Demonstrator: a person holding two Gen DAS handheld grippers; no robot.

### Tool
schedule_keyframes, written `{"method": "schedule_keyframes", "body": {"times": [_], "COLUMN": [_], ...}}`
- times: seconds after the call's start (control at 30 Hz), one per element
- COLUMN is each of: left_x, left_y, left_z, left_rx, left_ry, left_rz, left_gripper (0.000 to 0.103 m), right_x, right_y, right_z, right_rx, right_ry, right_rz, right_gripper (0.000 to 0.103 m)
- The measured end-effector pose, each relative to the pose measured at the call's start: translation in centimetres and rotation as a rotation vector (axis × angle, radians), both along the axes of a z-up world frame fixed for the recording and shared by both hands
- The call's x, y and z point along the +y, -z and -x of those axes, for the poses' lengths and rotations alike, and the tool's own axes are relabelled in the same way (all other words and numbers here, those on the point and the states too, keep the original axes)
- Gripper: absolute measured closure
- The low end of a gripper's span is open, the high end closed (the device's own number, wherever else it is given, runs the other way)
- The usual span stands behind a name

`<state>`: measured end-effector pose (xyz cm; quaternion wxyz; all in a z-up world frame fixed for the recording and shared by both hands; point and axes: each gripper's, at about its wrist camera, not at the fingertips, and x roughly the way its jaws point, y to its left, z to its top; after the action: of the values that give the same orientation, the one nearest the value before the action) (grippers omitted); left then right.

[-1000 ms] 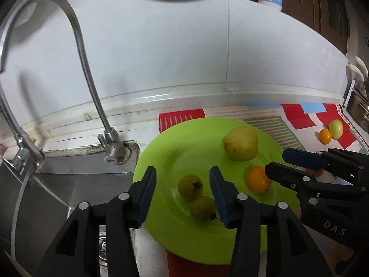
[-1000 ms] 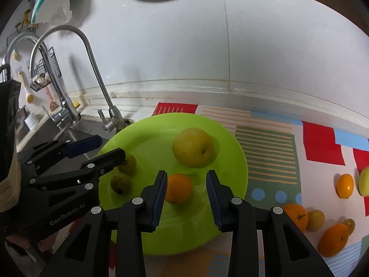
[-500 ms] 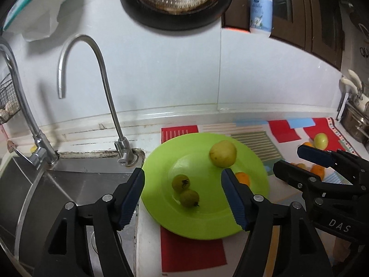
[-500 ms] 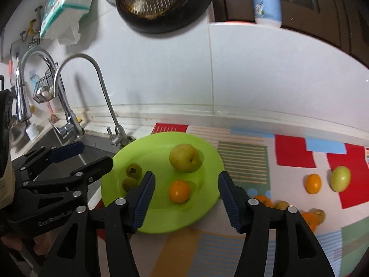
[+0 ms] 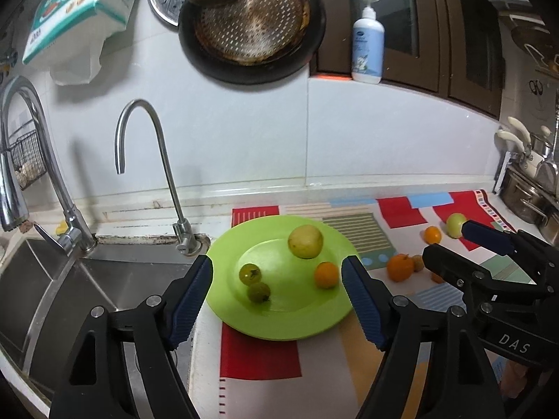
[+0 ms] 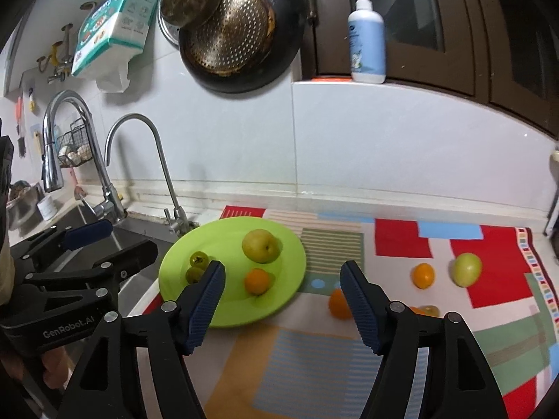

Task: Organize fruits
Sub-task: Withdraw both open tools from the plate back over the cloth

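Note:
A lime green plate (image 5: 279,324) (image 6: 223,310) sits on a patterned mat beside the sink. On it lie a yellow-green pear (image 5: 305,241) (image 6: 261,245), a small orange (image 5: 326,274) (image 6: 257,281) and two small green fruits (image 5: 250,273) (image 6: 199,259). More oranges (image 5: 400,267) (image 6: 423,275) and a green fruit (image 5: 455,224) (image 6: 465,269) lie on the mat to the right. My left gripper (image 5: 277,296) is open and empty, above the plate's near side. My right gripper (image 6: 283,300) is open and empty, near the plate's right edge.
A steel sink (image 5: 70,289) with two taps (image 5: 164,174) lies left of the plate. A pan (image 5: 251,24) and a tissue pack (image 5: 77,10) hang on the white wall. A soap bottle (image 5: 367,56) stands on a ledge. Pots (image 5: 531,195) stand at the far right.
Both grippers have drawn back and up from the plate and opened wider. The orange and the small green fruits that lay between the fingers now rest free on the plate.

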<state>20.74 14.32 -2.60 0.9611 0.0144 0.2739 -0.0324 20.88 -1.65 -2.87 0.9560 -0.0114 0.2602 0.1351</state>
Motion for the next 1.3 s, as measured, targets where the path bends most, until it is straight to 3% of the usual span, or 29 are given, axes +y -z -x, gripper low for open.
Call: {"method": "schedule_keyframes", "body": {"times": [0.5, 1.3], "left_x": [-4.3, -11.4], "left_y": [-1.8, -1.2], "left_z": [3.4, 4.3], "left_rx": [-0.053, -0.058], "left_ry": [0.02, 0.054], "left_rz": [0.009, -0.012], "left_gripper": [0.018, 0.016], "right_x": [-4.4, -11.7], "right_y": [-1.8, -1.4], "right_z": [4.2, 6.1], "right_rx": [-0.072, -0.05], "right_ry": [0.047, 0.061], "right_rz": [0.024, 0.046], "right_gripper": [0.034, 0.034]}}
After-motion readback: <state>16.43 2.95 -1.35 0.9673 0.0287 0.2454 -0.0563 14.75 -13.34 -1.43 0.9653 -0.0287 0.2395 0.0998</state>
